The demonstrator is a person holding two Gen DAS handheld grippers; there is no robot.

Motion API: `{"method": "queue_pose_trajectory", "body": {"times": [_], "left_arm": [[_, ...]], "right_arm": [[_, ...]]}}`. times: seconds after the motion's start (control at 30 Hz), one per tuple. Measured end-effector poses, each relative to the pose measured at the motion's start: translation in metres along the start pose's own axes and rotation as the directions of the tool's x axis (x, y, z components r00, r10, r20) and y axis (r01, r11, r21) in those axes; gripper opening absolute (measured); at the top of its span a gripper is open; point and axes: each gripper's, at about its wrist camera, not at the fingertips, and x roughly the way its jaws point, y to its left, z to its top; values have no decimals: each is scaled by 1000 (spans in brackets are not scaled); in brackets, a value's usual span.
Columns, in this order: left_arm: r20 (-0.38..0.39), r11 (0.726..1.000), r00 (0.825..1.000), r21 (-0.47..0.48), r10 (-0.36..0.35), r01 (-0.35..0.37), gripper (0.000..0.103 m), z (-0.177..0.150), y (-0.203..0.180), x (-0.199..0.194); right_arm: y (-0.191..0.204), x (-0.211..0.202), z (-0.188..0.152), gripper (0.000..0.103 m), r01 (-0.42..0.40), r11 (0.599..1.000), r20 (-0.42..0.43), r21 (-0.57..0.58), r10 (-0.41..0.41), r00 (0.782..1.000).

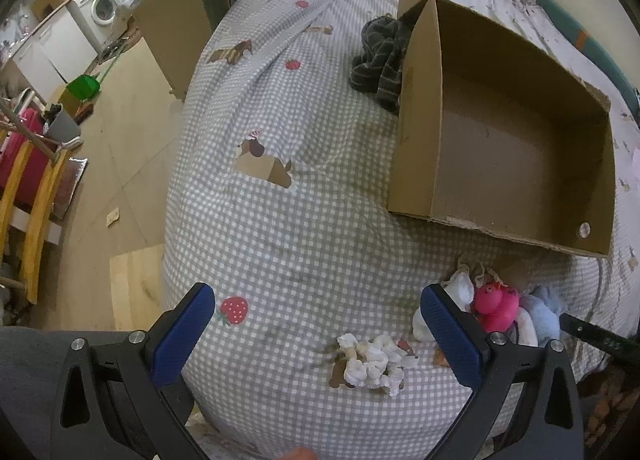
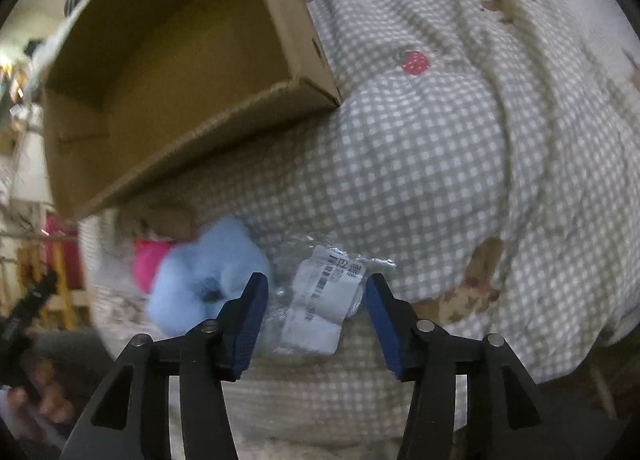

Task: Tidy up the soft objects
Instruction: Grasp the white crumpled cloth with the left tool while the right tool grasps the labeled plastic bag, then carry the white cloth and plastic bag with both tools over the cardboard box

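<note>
An open empty cardboard box (image 1: 520, 148) lies on the checked bedspread (image 1: 288, 220); it also shows in the right wrist view (image 2: 168, 72). My left gripper (image 1: 316, 336) is open and empty above the bed, with a white fluffy clump (image 1: 372, 360) between its fingers' line. A pink toy (image 1: 496, 304), a white plush (image 1: 460, 288) and a light blue plush (image 1: 540, 312) lie just beyond its right finger. My right gripper (image 2: 316, 312) is open, its fingers on either side of a clear bag with a white label (image 2: 324, 300). The blue plush (image 2: 208, 276) and the pink toy (image 2: 148, 264) lie to its left.
A dark striped cloth (image 1: 380, 56) lies beside the box's far left corner. The bed's edge drops to a wooden floor (image 1: 132, 148) on the left, with a wooden nightstand (image 1: 176, 32), a green dustpan (image 1: 84, 86) and a yellow chair (image 1: 36, 200).
</note>
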Motion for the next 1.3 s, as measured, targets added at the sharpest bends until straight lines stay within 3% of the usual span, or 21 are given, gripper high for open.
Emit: {"method": "queue_pose_trajectory", "body": {"times": [0.1,0.17,0.27,0.43,0.57,0.7,0.77,0.83,0.87,0.9,0.93,1.03,1.3], "left_arm": [[3,1000,1000,9,5,-5,103,0,-1,1],[-1,1000,1000,11,6,-6,103,0,-1,3],[-10,1000,1000,8,2,-2,103,0,1,5],[-24,1000,1000,0,-11,11,103,-2,6,8],[-59,1000,998,11,-21,22,102,-8,6,16],[-151,997,987,43,-61,68,86,-17,-1,33],[-209,993,974,62,-87,102,85,-22,-8,43],[-257,987,959,80,-115,140,74,-27,-15,53],[-283,983,950,85,-134,164,62,-29,-19,58],[-309,977,938,91,-156,193,38,-31,-23,63],[-331,973,929,95,-168,210,28,-33,-26,67],[-328,971,926,84,-184,223,14,-32,-26,68],[-230,970,952,82,-203,227,10,-23,-4,34]], "right_arm": [[5,13,-3,51,52,998,-14,-25,-52,999],[8,16,-6,38,84,995,0,-44,-84,996],[3,9,-9,28,63,998,30,-9,-62,998],[3,-14,-15,24,30,1000,120,8,-31,992],[15,-44,-29,23,-33,999,223,-15,35,974],[24,-78,-37,23,-118,992,322,-32,122,939],[15,-85,-39,23,-153,988,325,-34,156,933],[6,-95,-44,23,-171,985,316,-29,172,933],[3,-88,-45,23,-176,984,312,-31,176,934],[4,-88,-49,23,-176,984,308,-36,179,934],[8,-85,-52,23,-174,984,309,-42,179,934],[14,-89,-42,23,-187,981,311,-55,194,930],[21,-88,-39,23,-207,974,322,-95,227,919]]}}
